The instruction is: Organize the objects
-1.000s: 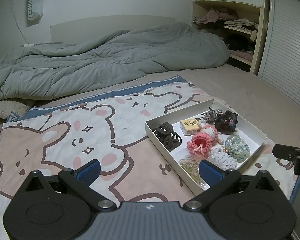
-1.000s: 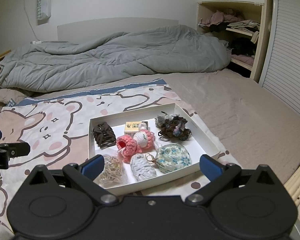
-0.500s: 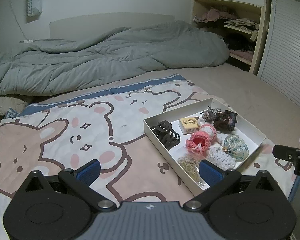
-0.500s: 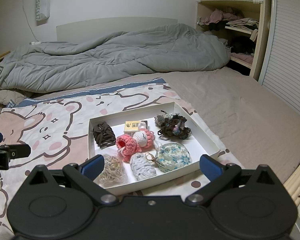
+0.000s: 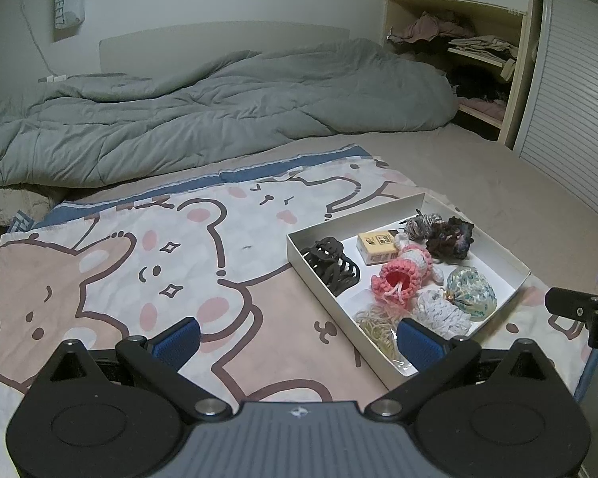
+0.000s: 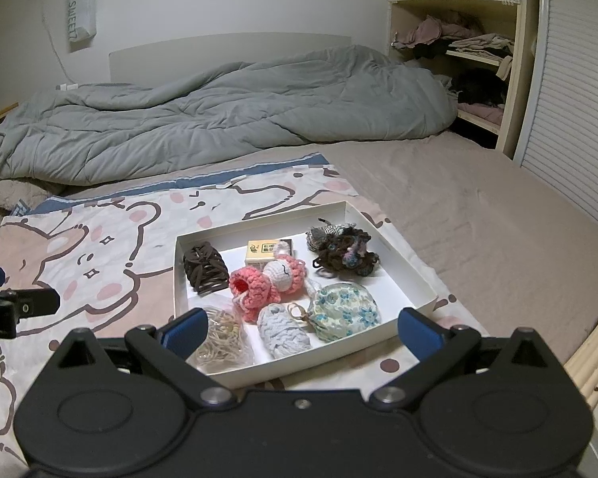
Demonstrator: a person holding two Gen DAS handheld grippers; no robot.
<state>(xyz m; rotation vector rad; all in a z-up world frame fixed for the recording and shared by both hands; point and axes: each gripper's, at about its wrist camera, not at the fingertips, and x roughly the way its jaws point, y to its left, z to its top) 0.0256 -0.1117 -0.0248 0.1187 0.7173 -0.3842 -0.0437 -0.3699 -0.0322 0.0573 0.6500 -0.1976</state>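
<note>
Right wrist view: the right gripper (image 6: 299, 328) hangs with fingers spread wide above the near edge of the white box (image 6: 394, 249), holding nothing. The box, filled with hair accessories, lies on the bear-print blanket (image 5: 147, 247) near its right edge. The left gripper (image 5: 295, 342) is likewise spread and empty.

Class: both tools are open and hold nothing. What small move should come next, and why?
Probably ease the right tool down toward the pink crochet doll. It hangs open and centred over the white tray, whose small items lie jumbled together, while the left tool sits off to the tray's side.
</note>
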